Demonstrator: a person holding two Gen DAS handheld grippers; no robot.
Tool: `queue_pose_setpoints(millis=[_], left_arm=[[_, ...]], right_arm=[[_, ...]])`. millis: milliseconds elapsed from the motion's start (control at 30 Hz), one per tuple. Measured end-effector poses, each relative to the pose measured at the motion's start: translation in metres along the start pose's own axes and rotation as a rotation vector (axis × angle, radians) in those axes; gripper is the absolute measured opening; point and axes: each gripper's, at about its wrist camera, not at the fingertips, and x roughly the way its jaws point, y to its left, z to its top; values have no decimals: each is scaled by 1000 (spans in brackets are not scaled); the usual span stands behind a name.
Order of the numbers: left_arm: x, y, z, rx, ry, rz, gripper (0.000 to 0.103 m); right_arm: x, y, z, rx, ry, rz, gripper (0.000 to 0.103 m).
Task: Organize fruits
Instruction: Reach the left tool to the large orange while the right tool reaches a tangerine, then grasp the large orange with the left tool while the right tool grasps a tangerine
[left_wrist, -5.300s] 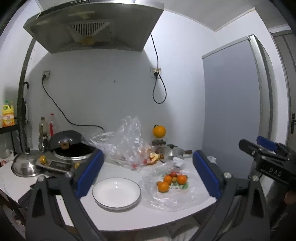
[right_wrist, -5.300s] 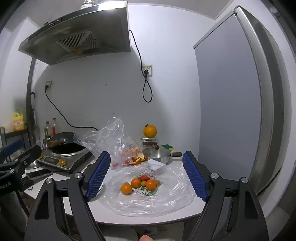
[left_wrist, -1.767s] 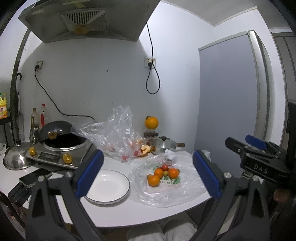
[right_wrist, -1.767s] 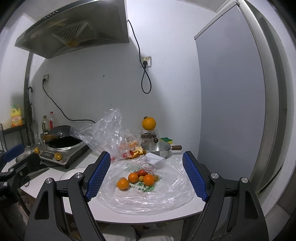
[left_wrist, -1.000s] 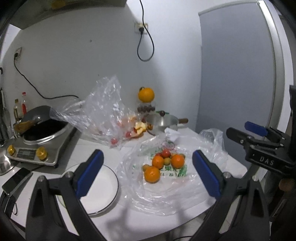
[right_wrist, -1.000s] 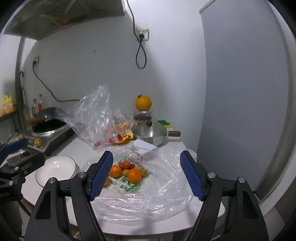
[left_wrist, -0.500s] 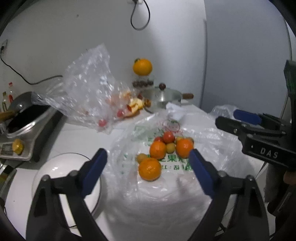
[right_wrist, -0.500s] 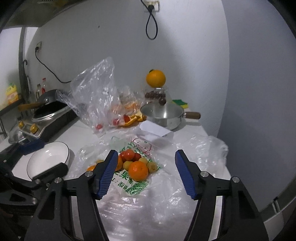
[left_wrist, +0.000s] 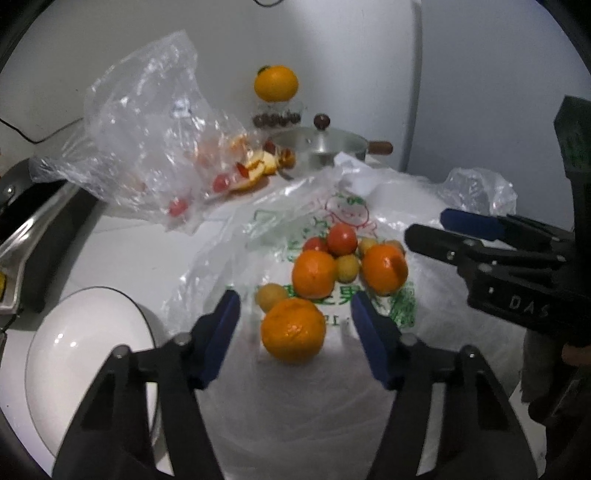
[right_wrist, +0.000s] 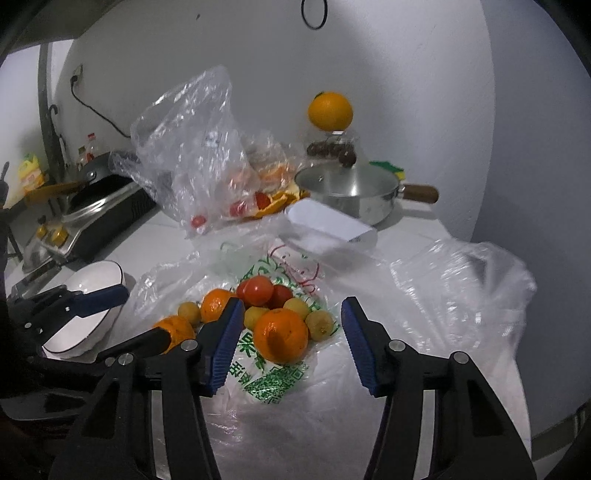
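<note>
both grippers (left_wrist: 295, 321) (right_wrist: 291, 332) closing, nothing pinched yet. best centering each orange (left_wrist: 293, 330) (right_wrist: 280, 335) before squeezing, gently, avoiding the bag (left_wrist: 295, 406).

Orange mandarins (left_wrist: 293, 330), red tomatoes (left_wrist: 341, 239), green-printed clear bag (right_wrist: 266, 384), white plate (left_wrist: 85, 354).

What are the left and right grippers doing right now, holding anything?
Left gripper: open, jaws closing around the nearest orange, not yet gripping.
Right gripper: open, jaws closing around another orange, not touching.
</note>
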Motion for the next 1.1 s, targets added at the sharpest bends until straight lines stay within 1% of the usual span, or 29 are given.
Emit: queue_pose_setpoints(millis=[133, 267, 433, 500, 567, 700, 900, 1100], left_arm=[[12, -1, -1, 3, 31, 3, 61], [20, 0, -2, -3, 54, 8, 61], [29, -4, -4, 13, 85, 7, 61], [32, -4, -6, 11, 99, 2, 55], [35, -2, -8, 7, 107, 7, 51], [35, 0, -9, 2, 104, 2, 47], [30, 1, -9, -3, 94, -6, 46], [13, 5, -6, -15, 46, -18, 46]], right_arm=[[17, -1, -3, -2, 45, 17, 53], [30, 0, -8, 0, 89, 33, 53], [38, 0, -12, 1, 121, 45, 53], [41, -1, -14, 8, 135, 47, 53], [45, -2, -15, 9, 147, 51, 52], [48, 1, -17, -4, 161, 56, 46], [48, 5, -15, -21, 155, 47, 45], [38, 7, -12, -19, 128, 37, 44]])
